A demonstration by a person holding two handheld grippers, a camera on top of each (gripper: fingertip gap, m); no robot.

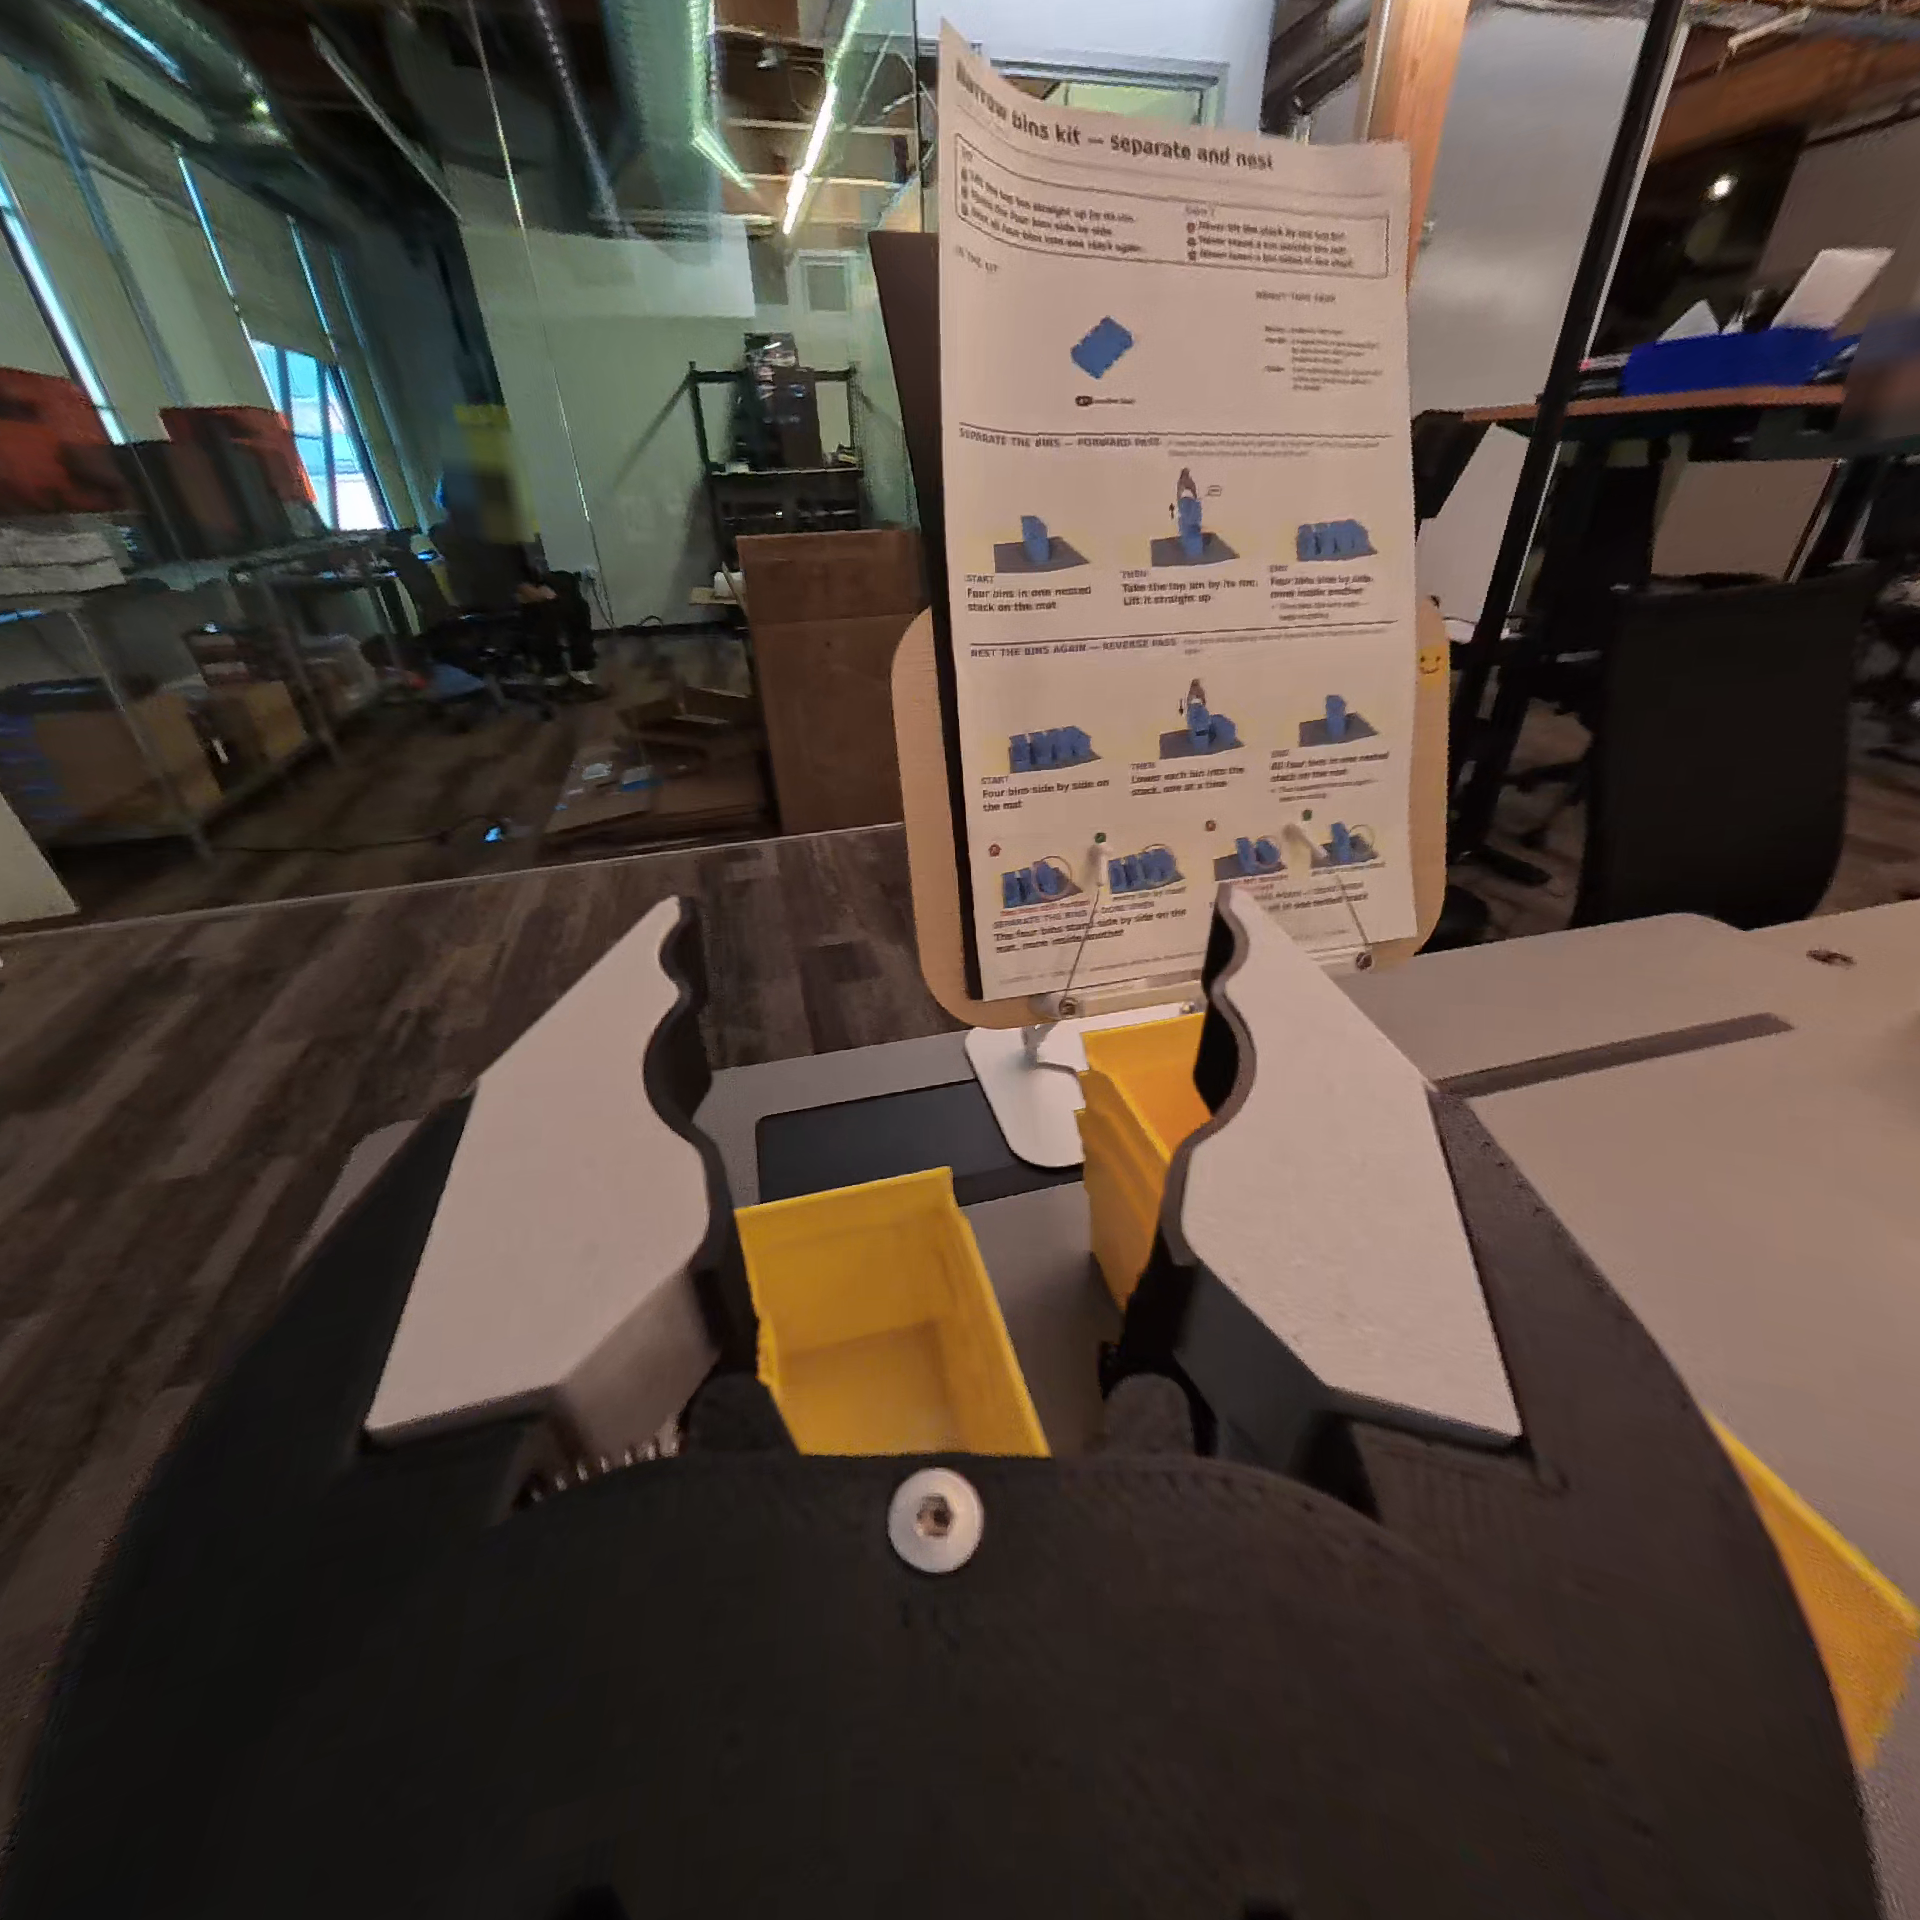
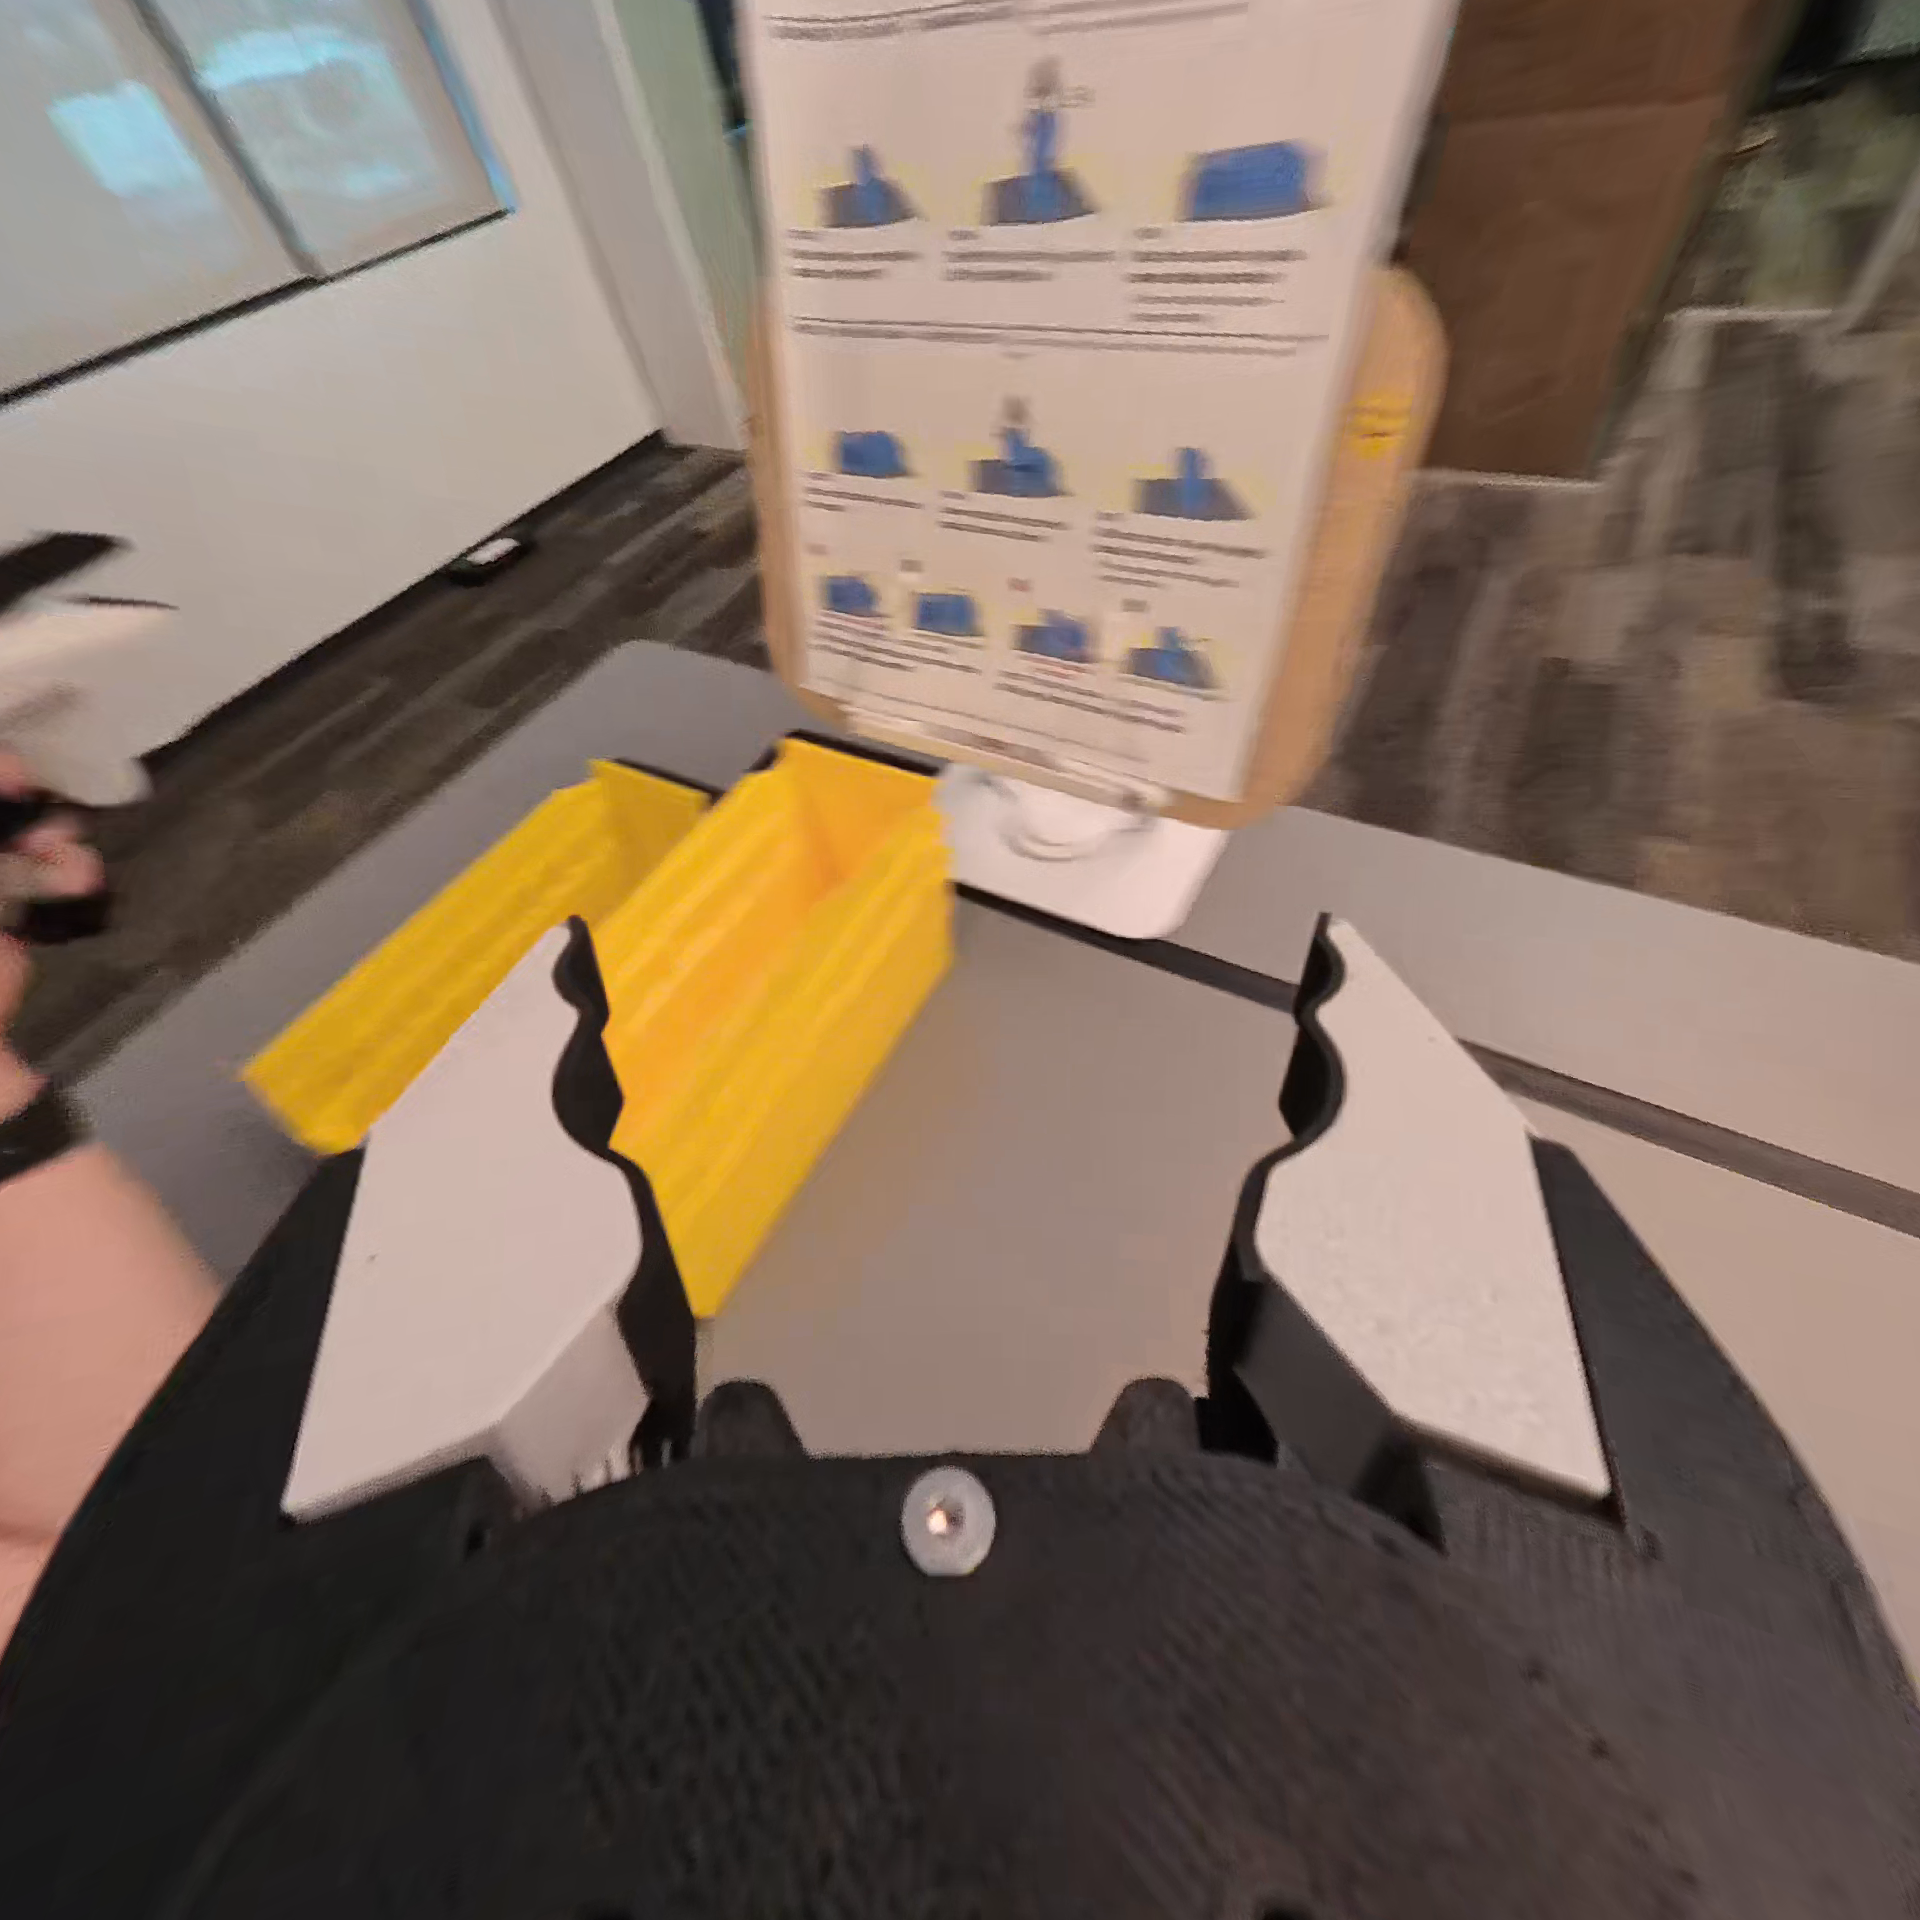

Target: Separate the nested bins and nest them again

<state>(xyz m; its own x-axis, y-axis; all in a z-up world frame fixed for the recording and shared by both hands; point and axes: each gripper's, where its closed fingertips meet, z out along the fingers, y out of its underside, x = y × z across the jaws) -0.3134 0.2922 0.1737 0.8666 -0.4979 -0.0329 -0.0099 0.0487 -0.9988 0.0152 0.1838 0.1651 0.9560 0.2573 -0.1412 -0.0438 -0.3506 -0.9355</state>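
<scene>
In the right wrist view a stack of nested yellow bins (image 2: 779,987) lies on the black mat (image 2: 1039,1143), with a single yellow bin (image 2: 468,935) beside it on the left. My right gripper (image 2: 948,935) is open and empty above the mat; the stack lies past its left finger (image 2: 499,1143). In the left wrist view my left gripper (image 1: 951,914) is open over the single bin (image 1: 894,1320), which sits low between the finger bases with a gap to the right finger (image 1: 1309,1195). The stack (image 1: 1132,1122) shows behind that finger. The left gripper (image 2: 62,665) also shows blurred at the far left of the right wrist view.
An instruction sheet on a wooden board (image 1: 1174,540) stands on a white base (image 2: 1081,862) at the mat's far edge. A yellow edge (image 1: 1818,1621) shows past the left gripper's body. A person's hand (image 2: 62,1299) is at the left. The grey table (image 1: 1662,1143) extends right.
</scene>
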